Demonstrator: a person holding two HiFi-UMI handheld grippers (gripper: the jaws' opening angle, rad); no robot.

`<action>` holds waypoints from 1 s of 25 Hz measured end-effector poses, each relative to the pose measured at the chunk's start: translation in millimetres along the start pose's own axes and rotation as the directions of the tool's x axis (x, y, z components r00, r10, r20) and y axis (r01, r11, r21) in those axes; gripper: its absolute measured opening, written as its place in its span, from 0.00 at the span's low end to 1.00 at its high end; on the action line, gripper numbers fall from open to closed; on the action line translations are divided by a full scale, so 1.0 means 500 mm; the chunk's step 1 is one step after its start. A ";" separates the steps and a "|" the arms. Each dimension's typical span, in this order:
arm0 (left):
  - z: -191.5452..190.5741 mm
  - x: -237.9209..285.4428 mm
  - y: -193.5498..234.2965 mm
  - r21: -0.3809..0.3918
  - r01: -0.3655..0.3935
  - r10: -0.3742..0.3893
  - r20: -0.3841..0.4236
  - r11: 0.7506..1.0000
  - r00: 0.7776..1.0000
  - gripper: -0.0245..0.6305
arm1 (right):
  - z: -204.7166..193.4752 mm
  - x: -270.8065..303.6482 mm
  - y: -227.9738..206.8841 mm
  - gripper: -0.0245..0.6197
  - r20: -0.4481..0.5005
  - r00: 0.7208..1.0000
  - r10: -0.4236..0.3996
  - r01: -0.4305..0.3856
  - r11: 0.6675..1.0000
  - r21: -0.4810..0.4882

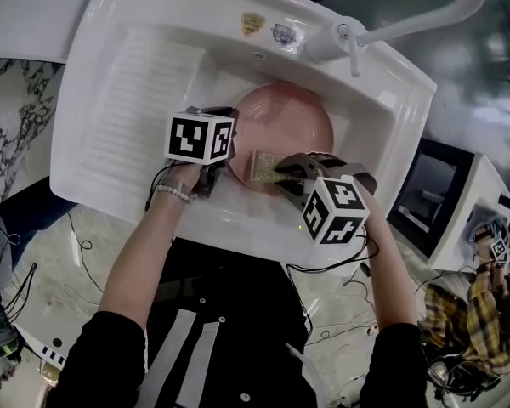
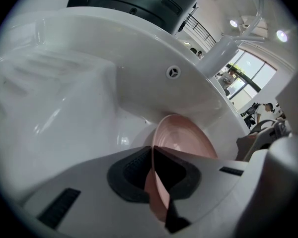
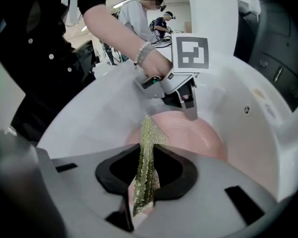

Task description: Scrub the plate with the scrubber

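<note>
one white sink [image 1: 136,100], two grippers inside: toward its near edge the right gripper [image 3: 145,182] is clamped on one yellow-green scrubber [image 3: 148,143], the left gripper [image 2: 154,177] pinches the rim of one pink plate [image 1: 289,121] in its basin; one tap [image 1: 408,24] on its far rim

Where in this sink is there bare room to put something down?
The ribbed drainboard left of the basin is bare. The basin is crowded: the left gripper grips the pink plate by its rim, and the right gripper holds the scrubber at its edge.
</note>
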State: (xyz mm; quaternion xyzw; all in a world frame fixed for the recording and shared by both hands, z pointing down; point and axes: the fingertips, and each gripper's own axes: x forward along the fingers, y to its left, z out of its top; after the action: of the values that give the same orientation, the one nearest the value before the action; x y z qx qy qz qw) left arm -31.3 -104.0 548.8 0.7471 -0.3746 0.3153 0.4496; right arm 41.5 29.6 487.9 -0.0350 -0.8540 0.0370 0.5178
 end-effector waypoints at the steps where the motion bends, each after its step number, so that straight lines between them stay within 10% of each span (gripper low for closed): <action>1: 0.000 -0.001 -0.001 -0.001 0.002 -0.002 0.000 1.000 1.000 0.06 | -0.004 0.001 -0.024 0.16 -0.016 0.998 -0.057 0.056 0.997 -0.049; 7: 0.001 -0.003 -0.002 0.002 0.002 -0.003 0.005 1.000 1.000 0.06 | -0.016 0.027 -0.139 0.16 -0.033 0.955 -0.293 0.256 0.880 -0.401; 14: 0.006 -0.006 -0.002 -0.001 -0.002 0.002 0.015 1.000 1.000 0.06 | -0.015 0.070 -0.188 0.16 0.020 0.937 -0.348 0.304 0.789 -0.533; 19: 0.006 -0.007 0.000 0.000 -0.006 0.006 0.019 1.000 1.000 0.06 | -0.047 0.094 -0.199 0.16 -0.003 0.925 -0.380 0.320 0.782 -0.535; 25: 0.006 -0.008 0.000 0.011 -0.007 0.007 0.022 1.000 1.000 0.06 | -0.081 0.085 -0.208 0.16 -0.052 0.916 -0.397 0.345 0.850 -0.399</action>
State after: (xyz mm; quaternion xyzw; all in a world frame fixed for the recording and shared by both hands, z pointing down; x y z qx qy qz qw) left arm -32.9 -105.6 544.5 0.7516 -0.3804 0.3109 0.4401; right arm 55.6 -68.5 554.5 0.0284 -0.7990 -0.2331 0.5535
